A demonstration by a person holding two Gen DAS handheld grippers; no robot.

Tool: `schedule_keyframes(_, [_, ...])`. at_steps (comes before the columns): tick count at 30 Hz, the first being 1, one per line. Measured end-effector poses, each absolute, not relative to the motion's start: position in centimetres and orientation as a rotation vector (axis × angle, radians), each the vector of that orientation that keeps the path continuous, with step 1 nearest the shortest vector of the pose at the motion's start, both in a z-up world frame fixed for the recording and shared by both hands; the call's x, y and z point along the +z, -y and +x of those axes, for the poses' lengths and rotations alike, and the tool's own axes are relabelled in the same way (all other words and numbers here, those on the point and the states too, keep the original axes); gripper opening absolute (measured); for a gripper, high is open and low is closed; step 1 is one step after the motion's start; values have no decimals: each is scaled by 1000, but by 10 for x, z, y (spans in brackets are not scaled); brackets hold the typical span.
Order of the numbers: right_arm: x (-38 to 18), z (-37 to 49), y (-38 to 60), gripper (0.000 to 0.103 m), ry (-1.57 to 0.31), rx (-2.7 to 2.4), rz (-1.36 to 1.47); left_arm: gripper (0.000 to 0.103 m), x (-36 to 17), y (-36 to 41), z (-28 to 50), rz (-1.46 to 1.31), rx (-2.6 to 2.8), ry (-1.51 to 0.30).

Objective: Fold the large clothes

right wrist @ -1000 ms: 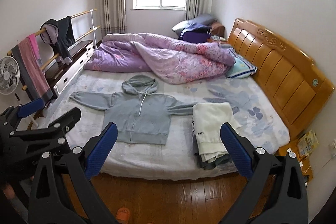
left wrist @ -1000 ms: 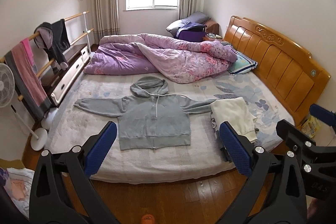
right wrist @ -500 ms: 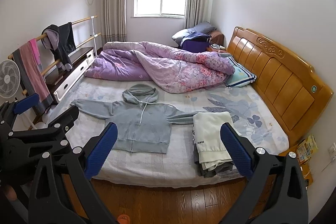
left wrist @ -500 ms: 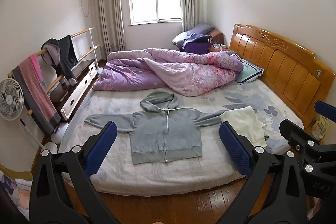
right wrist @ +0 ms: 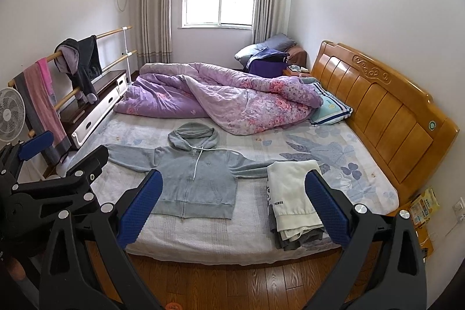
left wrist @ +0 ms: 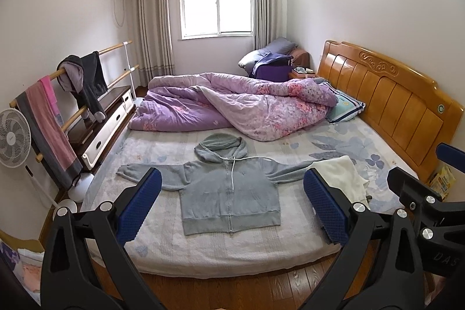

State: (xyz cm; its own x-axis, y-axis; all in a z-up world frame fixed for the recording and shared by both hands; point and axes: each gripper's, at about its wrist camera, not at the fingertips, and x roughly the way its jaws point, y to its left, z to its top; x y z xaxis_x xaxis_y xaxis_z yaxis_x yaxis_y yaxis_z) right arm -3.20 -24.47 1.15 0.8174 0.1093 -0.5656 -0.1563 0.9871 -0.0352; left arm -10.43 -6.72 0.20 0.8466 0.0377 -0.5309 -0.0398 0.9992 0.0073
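Hoodie [left wrist: 229, 191] lies flat and zipped on the bed [left wrist: 203, 249] near its front edge, sleeves spread, the right cuff touching the folded stack [right wrist: 293, 202] at the front right corner. Your left gripper [left wrist: 232, 208] and right gripper [right wrist: 234, 205] hang off the bed's front edge, jaws wide apart, holding nothing.

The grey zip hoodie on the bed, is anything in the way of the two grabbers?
Nothing visible blocks either open gripper, left or right, from the grey zip hoodie. One sleeve end reaches the folded white clothes pile and may lie under it.
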Motion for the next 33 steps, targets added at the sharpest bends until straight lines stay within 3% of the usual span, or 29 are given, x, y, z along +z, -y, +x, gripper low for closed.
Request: schedule_keyframes(33, [14,-31,233,95,-610,111,-81,98,-6,53,-83,-13,7,-570])
